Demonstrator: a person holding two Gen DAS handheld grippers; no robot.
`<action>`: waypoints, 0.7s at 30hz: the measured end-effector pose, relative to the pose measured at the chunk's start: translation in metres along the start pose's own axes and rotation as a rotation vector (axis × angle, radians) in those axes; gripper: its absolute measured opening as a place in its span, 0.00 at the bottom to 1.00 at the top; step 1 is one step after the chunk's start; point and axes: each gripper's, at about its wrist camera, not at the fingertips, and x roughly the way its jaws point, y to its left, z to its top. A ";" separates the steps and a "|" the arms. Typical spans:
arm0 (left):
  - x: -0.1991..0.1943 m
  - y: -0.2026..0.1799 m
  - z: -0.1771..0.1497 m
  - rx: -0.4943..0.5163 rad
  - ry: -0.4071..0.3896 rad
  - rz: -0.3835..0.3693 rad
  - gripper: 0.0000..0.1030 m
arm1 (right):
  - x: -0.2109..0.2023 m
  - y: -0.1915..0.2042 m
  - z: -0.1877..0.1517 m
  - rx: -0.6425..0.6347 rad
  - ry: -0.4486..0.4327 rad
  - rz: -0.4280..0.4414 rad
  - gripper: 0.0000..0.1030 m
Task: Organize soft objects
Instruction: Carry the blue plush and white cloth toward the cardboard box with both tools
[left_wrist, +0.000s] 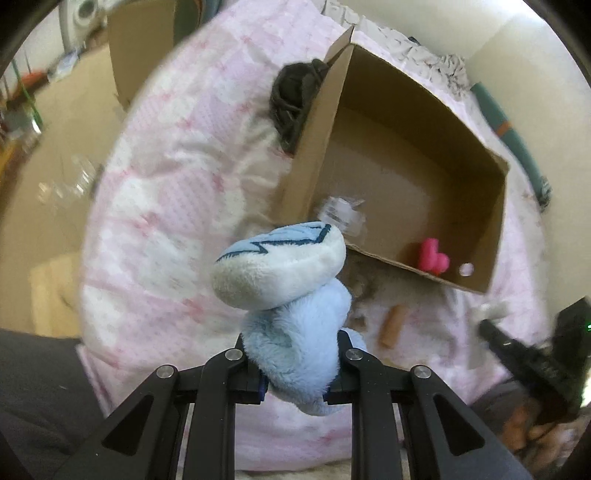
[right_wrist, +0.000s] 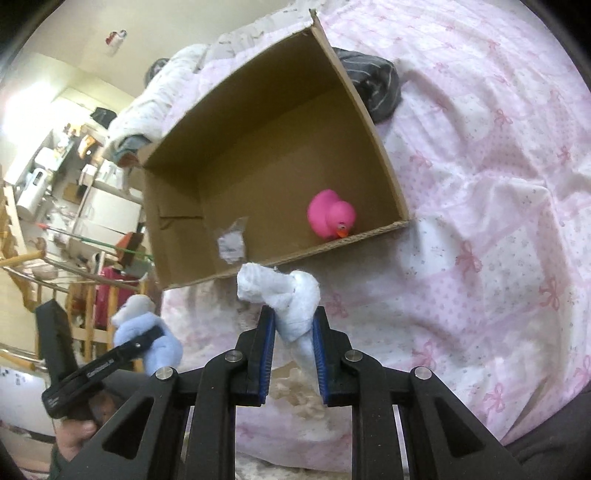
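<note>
My left gripper (left_wrist: 295, 354) is shut on a light blue and white plush toy (left_wrist: 284, 273), held above the pink bed just short of the open cardboard box (left_wrist: 498, 206). It also shows in the right wrist view (right_wrist: 147, 332). My right gripper (right_wrist: 293, 325) is shut on a white knotted cloth (right_wrist: 284, 288), near the box's front edge (right_wrist: 332, 245). A pink rubber duck (right_wrist: 330, 214) lies in the box, also visible in the left wrist view (left_wrist: 432, 256). The right gripper (left_wrist: 517, 347) shows at the right of the left wrist view.
A clear plastic packet (right_wrist: 232, 242) lies in the box. A dark garment (left_wrist: 295, 96) lies behind the box on the pink bedspread (right_wrist: 498, 221). A small tan cylinder (left_wrist: 393, 325) lies on the bed. Cluttered shelves (right_wrist: 55, 166) stand beyond the bed.
</note>
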 end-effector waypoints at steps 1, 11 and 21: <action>0.003 0.000 -0.001 -0.006 0.019 -0.012 0.18 | 0.000 0.001 0.000 0.004 0.001 0.005 0.21; 0.061 -0.004 -0.020 0.005 0.295 0.039 0.43 | 0.002 0.000 0.003 0.001 0.039 0.003 0.21; 0.033 -0.006 -0.015 0.018 0.148 0.058 0.60 | 0.003 -0.002 0.005 -0.005 0.053 0.023 0.21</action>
